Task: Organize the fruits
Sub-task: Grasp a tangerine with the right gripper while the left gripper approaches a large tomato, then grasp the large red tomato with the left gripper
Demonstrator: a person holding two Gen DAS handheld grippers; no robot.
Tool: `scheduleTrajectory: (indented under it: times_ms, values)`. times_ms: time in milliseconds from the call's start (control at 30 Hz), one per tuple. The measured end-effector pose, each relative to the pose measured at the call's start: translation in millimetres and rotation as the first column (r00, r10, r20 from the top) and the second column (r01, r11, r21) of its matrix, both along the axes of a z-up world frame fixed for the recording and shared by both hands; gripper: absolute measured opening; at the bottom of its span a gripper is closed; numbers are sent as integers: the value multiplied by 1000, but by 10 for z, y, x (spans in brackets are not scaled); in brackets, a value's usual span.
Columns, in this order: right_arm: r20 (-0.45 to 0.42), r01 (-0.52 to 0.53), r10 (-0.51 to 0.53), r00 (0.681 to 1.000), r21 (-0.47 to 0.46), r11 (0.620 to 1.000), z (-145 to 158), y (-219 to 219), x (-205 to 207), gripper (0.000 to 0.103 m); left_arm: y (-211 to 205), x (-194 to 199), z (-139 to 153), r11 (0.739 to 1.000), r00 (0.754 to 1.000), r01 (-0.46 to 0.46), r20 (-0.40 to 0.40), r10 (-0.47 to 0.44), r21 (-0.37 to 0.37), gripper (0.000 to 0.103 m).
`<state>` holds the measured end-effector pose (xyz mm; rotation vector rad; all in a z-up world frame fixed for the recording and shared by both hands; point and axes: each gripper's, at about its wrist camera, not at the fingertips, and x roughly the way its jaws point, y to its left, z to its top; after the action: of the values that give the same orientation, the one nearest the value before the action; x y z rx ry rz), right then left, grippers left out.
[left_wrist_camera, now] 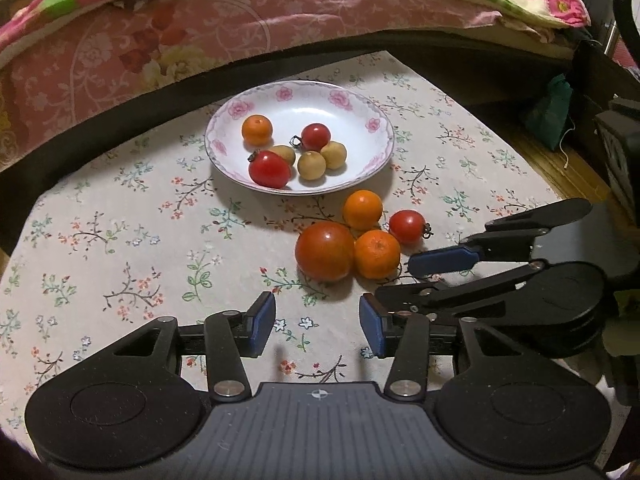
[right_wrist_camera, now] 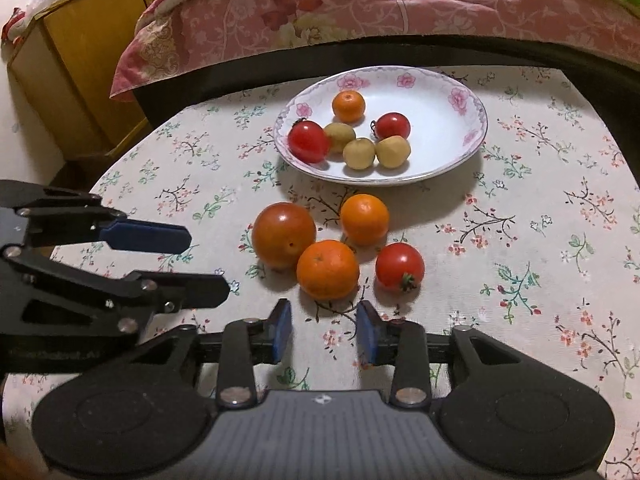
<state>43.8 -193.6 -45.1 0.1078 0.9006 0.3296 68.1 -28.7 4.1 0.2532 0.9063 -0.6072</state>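
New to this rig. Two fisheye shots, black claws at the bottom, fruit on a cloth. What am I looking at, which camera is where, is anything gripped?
No robot arm here: a person holds a two-finger gripper in each hand, each with a camera looking along its fingers. One picture is from the left gripper; the right gripper enters its view from the side. The other is from the right gripper, with the left gripper beside it. Both stand open with blue pads and grip nothing.

On the floral tablecloth sits a plate holding one orange, two small tomatoes and three pale yellow-brown fruits. In front of it, loose on the cloth: a large tomato, two oranges and a small tomato.
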Motion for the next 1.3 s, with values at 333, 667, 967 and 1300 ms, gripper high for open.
scheduleTrajectory:
  times_ms: [333, 667, 967, 1300]
  values:
    - [63, -7, 8, 998, -14, 1000, -21, 19, 94, 38, 25, 101, -71, 1000, 999, -6, -42, 6, -4, 57]
    - [93, -40, 44, 995, -44, 998, -40, 73, 133, 35, 24, 113, -128, 1000, 999, 2, -54, -1, 10, 60]
    - [40, -33, 35, 999, -34, 999, 5, -70, -9, 32, -1, 118, -132, 1000, 999, 11, -39, -11, -5, 60]
    - [-25, -34, 34, 999, 27, 999, 0, -217, -194, 32, -214, 227, -168, 999, 1000, -3, 6, 4, -45, 61]
